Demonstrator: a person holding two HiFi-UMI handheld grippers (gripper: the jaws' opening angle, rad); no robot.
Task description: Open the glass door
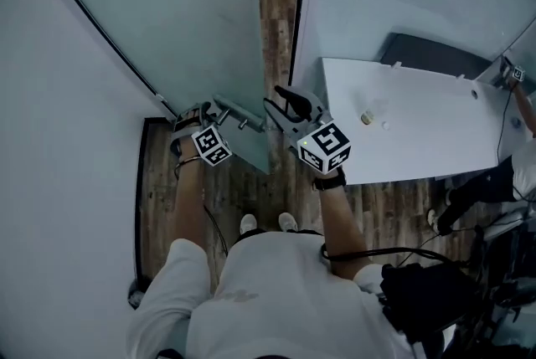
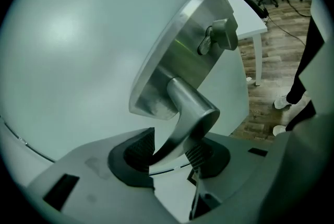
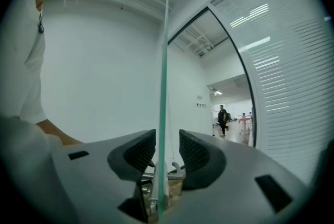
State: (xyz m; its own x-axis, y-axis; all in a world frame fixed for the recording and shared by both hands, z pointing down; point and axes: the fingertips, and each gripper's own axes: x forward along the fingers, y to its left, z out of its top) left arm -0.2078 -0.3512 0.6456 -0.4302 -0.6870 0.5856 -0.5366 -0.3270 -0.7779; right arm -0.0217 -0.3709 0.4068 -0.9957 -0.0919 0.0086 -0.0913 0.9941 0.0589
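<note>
The frosted glass door stands ajar, its free edge toward the gap. My left gripper is shut on the metal lever handle. In the left gripper view the lever runs down from its steel backplate between the pads of the left gripper. My right gripper is open and straddles the door's edge. The right gripper view shows that green glass edge standing between the pads of the right gripper, with a gap on each side.
A white table stands close on the right, behind a fixed wall panel with blinds. Wooden floor shows through the doorway. A plain white wall is on the left. Far down the hall a person walks.
</note>
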